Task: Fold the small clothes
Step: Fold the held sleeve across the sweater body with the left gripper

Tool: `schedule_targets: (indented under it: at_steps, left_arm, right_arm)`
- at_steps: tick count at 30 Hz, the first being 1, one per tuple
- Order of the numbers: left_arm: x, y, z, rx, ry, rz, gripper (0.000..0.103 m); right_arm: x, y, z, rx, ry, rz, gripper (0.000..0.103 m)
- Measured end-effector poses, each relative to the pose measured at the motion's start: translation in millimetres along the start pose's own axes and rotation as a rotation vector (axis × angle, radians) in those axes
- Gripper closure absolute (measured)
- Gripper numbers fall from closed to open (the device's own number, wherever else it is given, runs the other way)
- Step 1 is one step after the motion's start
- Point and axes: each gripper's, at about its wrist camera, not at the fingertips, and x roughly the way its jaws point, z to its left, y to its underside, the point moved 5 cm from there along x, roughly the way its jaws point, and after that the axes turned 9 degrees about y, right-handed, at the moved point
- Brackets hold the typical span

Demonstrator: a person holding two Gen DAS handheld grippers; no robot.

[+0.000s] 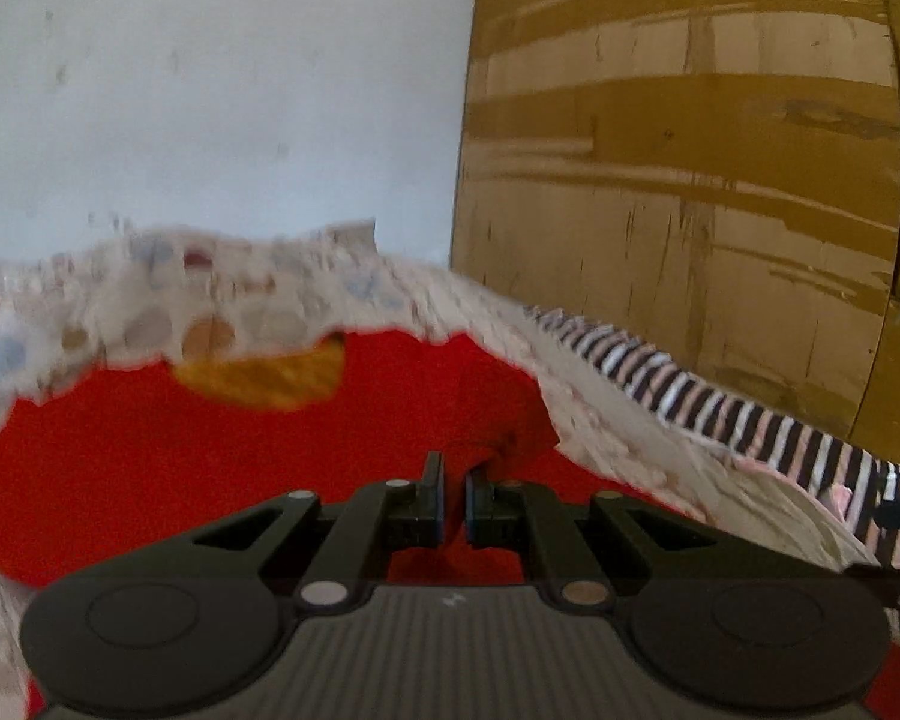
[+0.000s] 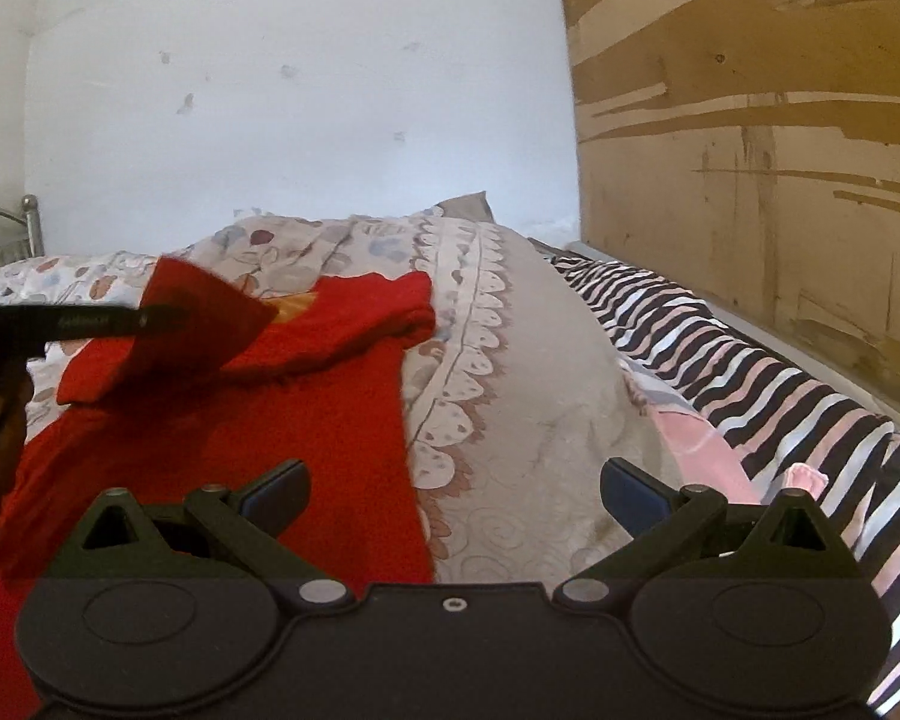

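A small red garment with a yellow print lies on a patterned bedspread. In the left wrist view my left gripper is shut on a fold of the red garment and holds it up. In the right wrist view the left gripper comes in from the left, lifting a red flap over the garment. My right gripper is open and empty, low over the garment's right edge and the bedspread.
A black, white and pink striped cloth lies along the right side of the bed. A brown cardboard panel stands against the right. A white wall is behind. A metal bed frame shows far left.
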Motion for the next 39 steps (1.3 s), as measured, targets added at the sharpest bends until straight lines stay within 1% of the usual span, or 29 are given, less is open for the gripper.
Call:
schedule_targets:
  at_steps: [3,4,5,6,7,8,9,10,12,14,15,16,18,20,22,25,27,29,31,33,35,37,39]
  left_arm:
    - [4.8,10.2,5.0,-0.065,0.033,0.077,0.094]
    - [4.7,11.1,8.5,-0.082,0.044,0.092,0.093]
    - [2.9,13.9,10.8,-0.095,0.056,0.103,0.088]
    - [1.7,14.3,11.7,-0.104,0.062,0.108,0.076]
    - [-0.9,15.8,13.0,-0.113,0.07,0.113,0.053]
    - [-5.5,17.1,14.0,-0.122,0.075,0.113,0.04]
    - [-10.8,14.4,13.4,-0.128,0.072,0.105,0.025]
    - [-18.2,13.1,12.7,-0.127,0.073,0.085,0.019]
    - [-28.7,9.8,9.4,-0.096,0.085,0.076,0.015]
    - [-39.5,7.5,8.5,-0.075,0.072,0.085,0.013]
    - [-44.4,5.4,9.0,-0.074,0.065,0.087,0.01]
    - [-50.1,4.5,11.5,-0.076,0.052,0.094,0.007]
    - [-59.9,2.7,19.8,-0.085,0.001,0.112,0.006]
    - [-69.6,2.5,33.2,-0.085,-0.07,0.131,0.005]
    - [-78.9,5.8,52.4,-0.073,-0.165,0.153,0.003]
    - [-89.9,17.4,89.0,-0.045,-0.346,0.191,0.003]
    - [-94.0,27.6,114.7,-0.027,-0.448,0.205,0.003]
    - [-91.9,38.4,139.5,-0.017,-0.514,0.228,0.003]
    - [-86.7,45.5,159.9,-0.025,-0.546,0.249,0.003]
    - [-79.5,48.6,177.6,-0.055,-0.561,0.241,0.003]
    - [-71.1,47.8,190.5,-0.068,-0.571,0.219,0.004]
    - [-63.0,47.3,198.6,-0.056,-0.585,0.196,0.004]
    - [-53.2,47.2,208.2,-0.046,-0.611,0.175,0.004]
  right_arm:
    - [1.7,-2.3,3.9,-0.002,0.004,0.003,0.0]
    - [2.7,-2.9,5.4,-0.005,0.004,0.004,0.0]
    - [2.6,-3.6,7.0,-0.006,0.002,0.005,0.0]
    - [3.9,-3.8,9.1,-0.009,-0.001,0.007,0.0]
    - [4.1,-3.7,10.8,-0.013,-0.004,0.01,0.0]
    - [5.5,-3.7,13.0,-0.019,-0.008,0.014,0.0]
    - [7.2,-4.2,15.4,-0.026,-0.011,0.019,0.0]
    - [9.0,-4.5,18.5,-0.035,-0.017,0.024,0.0]
    - [12.0,-6.0,25.3,-0.053,-0.034,0.03,0.0]
    - [14.4,-8.9,33.3,-0.067,-0.054,0.031,0.0]
    - [15.5,-10.6,37.6,-0.074,-0.063,0.033,0.0]
    - [17.7,-12.7,42.7,-0.083,-0.072,0.036,0.0]
    - [23.4,-16.4,52.6,-0.103,-0.087,0.049,0.0]
    - [29.8,-19.6,62.8,-0.119,-0.11,0.065,0.0]
    - [37.3,-22.5,75.0,-0.139,-0.133,0.085,0.0]
    - [48.8,-26.1,96.6,-0.18,-0.17,0.112,0.0]
    - [55.9,-30.6,111.9,-0.201,-0.199,0.109,0.0]
    - [64.3,-36.6,126.2,-0.218,-0.217,0.101,0.0]
    - [76.0,-41.7,140.0,-0.231,-0.236,0.103,0.0]
    - [91.4,-41.8,152.9,-0.234,-0.26,0.121,0.0]
    - [107.9,-36.0,161.4,-0.241,-0.271,0.163,0.0]
    - [123.4,-24.6,165.7,-0.257,-0.267,0.23,0.0]
    - [129.0,-18.4,163.2,-0.24,-0.274,0.252,0.0]
